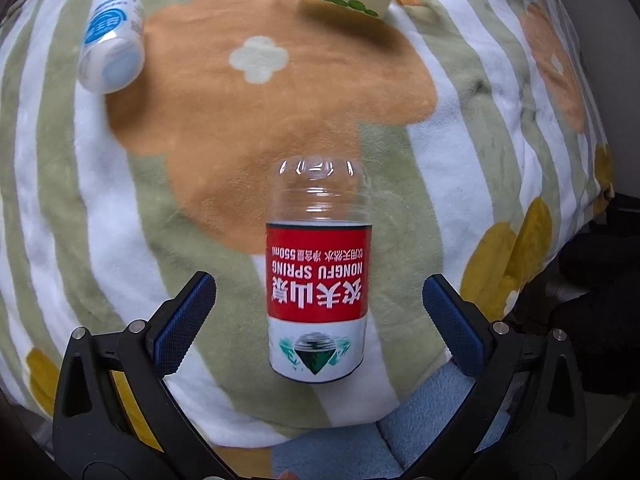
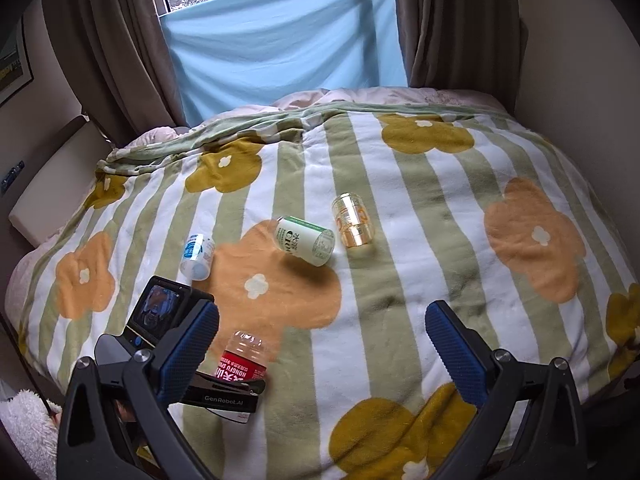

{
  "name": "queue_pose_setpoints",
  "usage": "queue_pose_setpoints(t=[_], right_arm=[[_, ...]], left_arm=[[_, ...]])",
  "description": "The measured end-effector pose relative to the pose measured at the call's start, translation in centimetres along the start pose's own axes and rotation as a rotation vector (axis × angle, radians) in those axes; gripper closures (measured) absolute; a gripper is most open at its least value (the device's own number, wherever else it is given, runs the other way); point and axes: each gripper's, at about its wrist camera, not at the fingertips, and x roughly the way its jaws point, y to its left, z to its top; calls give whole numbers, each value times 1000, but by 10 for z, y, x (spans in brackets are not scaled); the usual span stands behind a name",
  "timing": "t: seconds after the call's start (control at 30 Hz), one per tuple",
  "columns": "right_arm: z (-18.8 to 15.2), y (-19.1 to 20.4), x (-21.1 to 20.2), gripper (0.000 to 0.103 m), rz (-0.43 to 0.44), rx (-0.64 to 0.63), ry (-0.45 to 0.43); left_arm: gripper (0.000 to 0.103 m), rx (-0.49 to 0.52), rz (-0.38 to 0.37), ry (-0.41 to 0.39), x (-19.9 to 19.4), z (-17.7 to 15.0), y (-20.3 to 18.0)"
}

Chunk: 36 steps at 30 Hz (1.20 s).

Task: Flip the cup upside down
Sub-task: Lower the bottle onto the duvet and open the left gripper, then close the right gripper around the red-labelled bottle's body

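- Left wrist view: a bed blanket with stripes and flowers is seen as the surface. The red-label cup, label inverted, clear base up, is seen between the wide-spread left tongs, untouched.
- Right wrist view: right tongs are spread wide, holding nothing. The cup is seen lower left; three other cut bottles lie further back.
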Motion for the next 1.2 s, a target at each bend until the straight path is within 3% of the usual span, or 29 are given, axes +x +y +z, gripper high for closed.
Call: queue_pose_setpoints(t=[0.17, 0.33, 0.43, 0.53, 0.57, 0.83, 0.93, 1.07, 1.2], right_arm=[[2, 11, 49, 0, 142, 69, 199], [-24, 33, 129, 0, 254, 187, 489], [-44, 40, 173, 0, 298, 343, 599], [-61, 44, 207, 4, 281, 457, 682], [-64, 46, 213, 12, 281, 472, 691], [-75, 64, 242, 32, 202, 390, 769], [-78, 65, 251, 45, 194, 375, 799], [-79, 63, 251, 45, 214, 360, 799], [-69, 60, 236, 45, 244, 307, 720]], left_arm=[[0, -101, 1, -5, -17, -28, 54], [0, -189, 11, 2, -22, -54, 94], [0, -242, 3, -6, -29, -70, 117], [0, -289, -7, -12, -33, -82, 131], [0, -303, -13, -15, -35, -85, 135], [0, -358, -38, -24, -41, -104, 155], [0, -371, -45, -27, -42, -108, 159], [0, -380, -43, -26, -40, -109, 159], [0, -380, -45, -23, -39, -107, 157]])
